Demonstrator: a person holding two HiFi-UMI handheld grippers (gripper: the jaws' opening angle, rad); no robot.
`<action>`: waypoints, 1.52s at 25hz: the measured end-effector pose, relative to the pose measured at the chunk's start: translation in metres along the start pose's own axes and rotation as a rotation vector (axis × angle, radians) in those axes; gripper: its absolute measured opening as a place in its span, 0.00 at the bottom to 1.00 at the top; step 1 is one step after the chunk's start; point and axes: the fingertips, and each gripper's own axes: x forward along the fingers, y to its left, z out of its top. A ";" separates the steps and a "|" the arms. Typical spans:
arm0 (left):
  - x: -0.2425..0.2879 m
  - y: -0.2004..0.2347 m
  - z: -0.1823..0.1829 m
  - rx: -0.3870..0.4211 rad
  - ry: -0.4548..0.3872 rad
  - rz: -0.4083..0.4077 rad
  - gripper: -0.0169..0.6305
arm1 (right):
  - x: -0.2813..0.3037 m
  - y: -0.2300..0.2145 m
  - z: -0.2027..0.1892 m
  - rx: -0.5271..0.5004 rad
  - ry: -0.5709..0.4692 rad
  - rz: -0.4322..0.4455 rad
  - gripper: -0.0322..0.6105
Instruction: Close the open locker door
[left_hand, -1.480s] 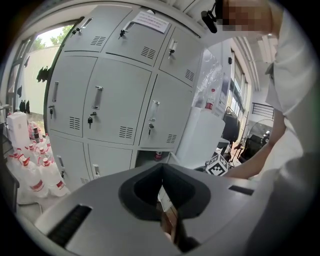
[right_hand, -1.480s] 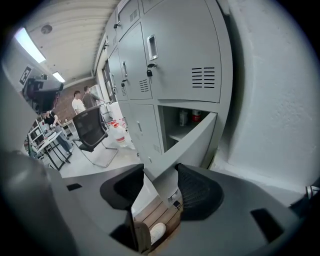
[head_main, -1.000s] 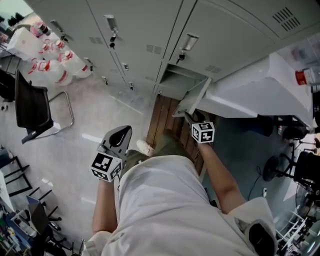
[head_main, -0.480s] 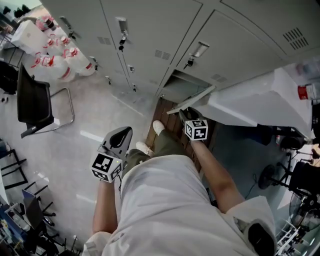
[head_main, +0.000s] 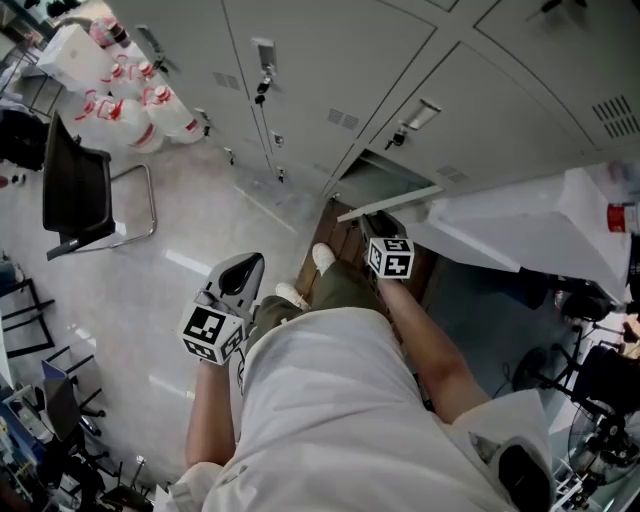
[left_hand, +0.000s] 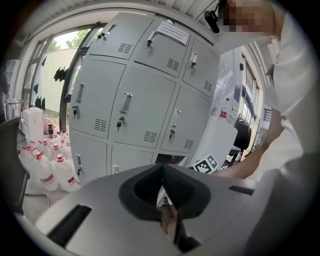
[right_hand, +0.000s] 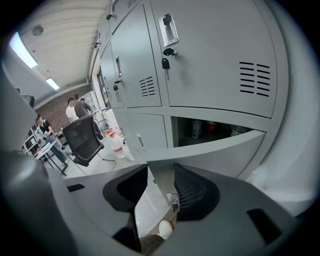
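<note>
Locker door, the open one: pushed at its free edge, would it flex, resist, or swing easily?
Probably stiff: the locker door looks like flat painted sheet metal. It likely swings rather than slides, since it stands ajar from its compartment along one side. The smooth paint may be slippery to pinch.
</note>
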 end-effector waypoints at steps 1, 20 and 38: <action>0.001 0.000 0.001 0.000 0.000 0.002 0.03 | 0.003 0.001 0.001 -0.001 0.004 0.005 0.32; 0.020 0.012 0.012 -0.033 0.005 0.089 0.03 | 0.046 -0.009 0.029 -0.091 0.029 0.077 0.31; 0.049 0.018 0.028 -0.052 0.009 0.165 0.03 | 0.086 -0.045 0.050 -0.154 0.056 0.104 0.31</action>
